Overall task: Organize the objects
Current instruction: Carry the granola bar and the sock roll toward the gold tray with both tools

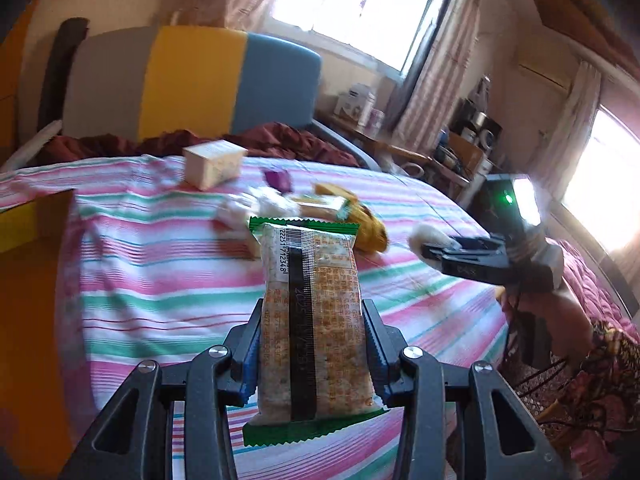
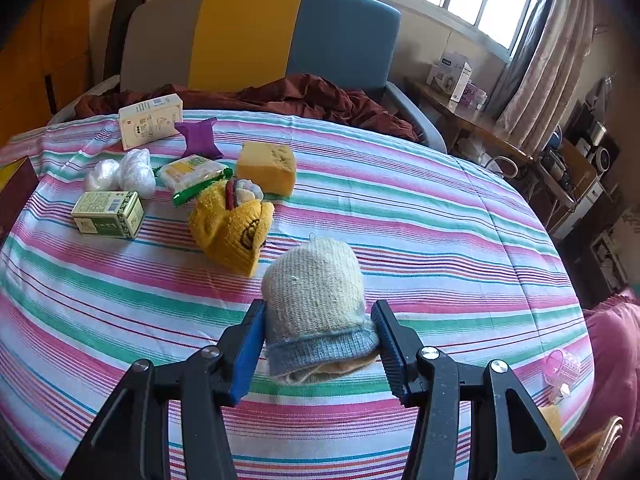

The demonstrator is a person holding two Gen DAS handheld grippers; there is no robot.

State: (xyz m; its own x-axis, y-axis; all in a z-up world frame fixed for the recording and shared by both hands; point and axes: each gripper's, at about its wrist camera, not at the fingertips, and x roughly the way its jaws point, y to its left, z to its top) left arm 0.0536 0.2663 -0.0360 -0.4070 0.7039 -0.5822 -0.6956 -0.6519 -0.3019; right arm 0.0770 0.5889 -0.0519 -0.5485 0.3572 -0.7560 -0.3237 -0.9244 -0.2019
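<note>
My left gripper [image 1: 312, 320] is shut on a green-edged snack packet [image 1: 314, 320] and holds it above the striped bed sheet [image 1: 160, 300]. My right gripper [image 2: 318, 320] is shut on a cream and blue knitted sock roll [image 2: 316, 300], held over the sheet [image 2: 440, 240]. In the left wrist view the right gripper [image 1: 428, 246] shows at the right with the sock tip [image 1: 426, 238]. On the sheet lie a yellow knit hat [image 2: 232, 232], a yellow sponge block [image 2: 266, 170], another snack packet [image 2: 194, 174], a green box [image 2: 110, 214], a white box [image 2: 150, 120], a purple piece [image 2: 200, 138] and two white bundles [image 2: 124, 174].
A dark red blanket [image 2: 280, 94] lies bunched before the grey, yellow and blue headboard [image 2: 260, 36]. A cluttered desk [image 2: 500, 144] stands at the right under the window. A pink plastic item [image 2: 562, 366] lies at the sheet's right edge. A yellow box [image 1: 32, 220] sits at the left.
</note>
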